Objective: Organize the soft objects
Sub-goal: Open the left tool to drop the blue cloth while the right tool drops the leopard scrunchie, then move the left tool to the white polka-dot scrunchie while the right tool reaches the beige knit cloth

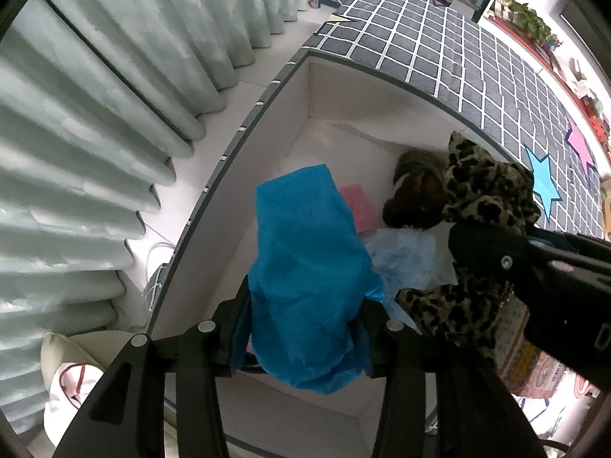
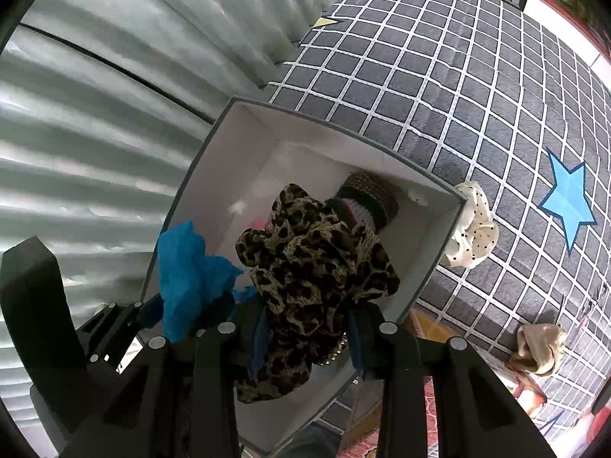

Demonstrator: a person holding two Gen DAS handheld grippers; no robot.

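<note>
My left gripper (image 1: pixel 301 328) has its jaws pinching a crumpled blue soft item (image 1: pixel 305 290), held over the near left part of the open storage box (image 1: pixel 244 175); the same blue item (image 2: pixel 191 278) shows at the box's left rim in the right wrist view. My right gripper (image 2: pixel 305 328) has its jaws pinching a leopard-print scrunchie (image 2: pixel 305 263), held above the near middle of the box (image 2: pixel 431 263); from the left wrist view that scrunchie (image 1: pixel 481 194) and the black right gripper body behind it sit at the box's right side.

Inside the box, on its white floor: a dark knitted band (image 2: pixel 366 198) toward the far right corner, a pink flat piece (image 1: pixel 355 206) near the centre, and a pale blue fluffy item (image 1: pixel 401 255) just right of the blue item.

Outside the box, on the grey grid-patterned cover (image 2: pixel 458 76): a cream polka-dot scrunchie (image 2: pixel 473 229) touching the box's right wall, a beige scrunchie (image 2: pixel 538 347) well apart at the near right, and a blue star patch (image 2: pixel 569 202) farther right. A pleated pale curtain (image 1: pixel 95 152) hangs to the left.

I can read no writing for certain; the letter on the right gripper body is cut off.
</note>
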